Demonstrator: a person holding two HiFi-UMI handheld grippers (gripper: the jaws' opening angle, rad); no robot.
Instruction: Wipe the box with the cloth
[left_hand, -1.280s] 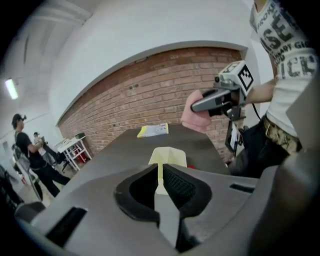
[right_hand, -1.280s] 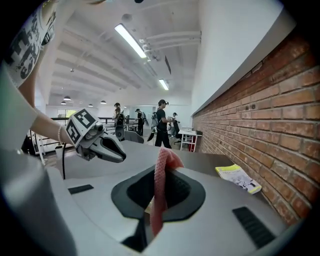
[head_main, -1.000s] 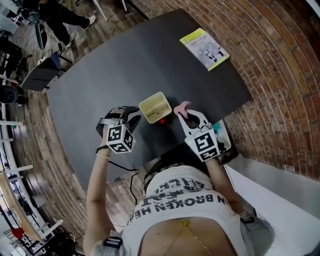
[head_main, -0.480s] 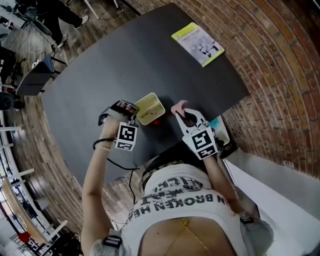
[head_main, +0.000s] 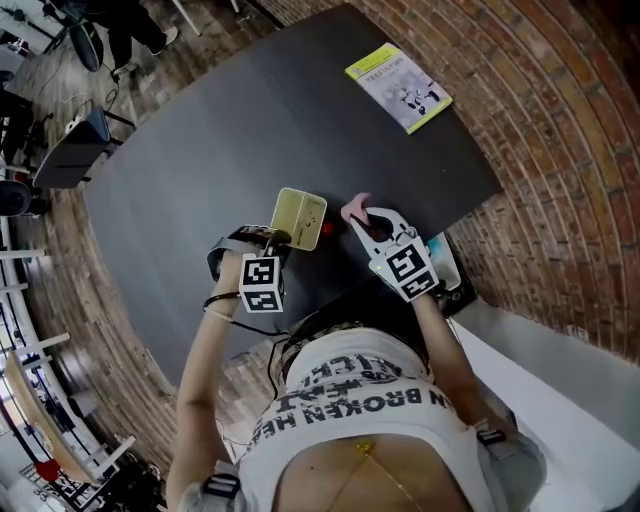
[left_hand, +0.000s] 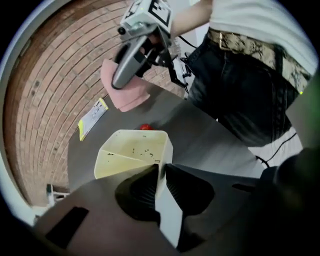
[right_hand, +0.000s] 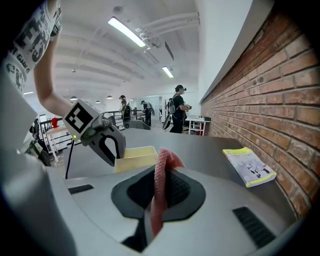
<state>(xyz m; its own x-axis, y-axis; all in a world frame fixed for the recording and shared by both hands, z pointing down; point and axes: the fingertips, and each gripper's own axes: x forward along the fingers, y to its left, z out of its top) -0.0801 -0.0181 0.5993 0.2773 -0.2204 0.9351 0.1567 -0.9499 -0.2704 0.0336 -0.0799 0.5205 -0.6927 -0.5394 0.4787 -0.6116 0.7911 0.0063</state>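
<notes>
On the dark table (head_main: 230, 130), close to the person's edge, the pale yellow box (head_main: 300, 218) stood w/ its open top toward the head camera, a bit tilted as it seemed. Inside it was nothing except a few dark specks (left_hand: 134, 149). The left gripper (left_hand: 160, 172) had just been closing its jaws, and they pinched the near wall of the box, the thin wall between the pads, so the box was held. The right gripper (head_main: 366, 222) was just beside the box on its right, jaws shut on the pink cloth (right_hand: 161, 175), which stuck up from them in a fold. From these jaws the box lay ahead and slightly left, near but, I think, not yet touching the cloth. The right hand would need to bring the cloth leftward onto the box's outer side. A small red thing (head_main: 325, 231) lay on the table btw. box and cloth.
</notes>
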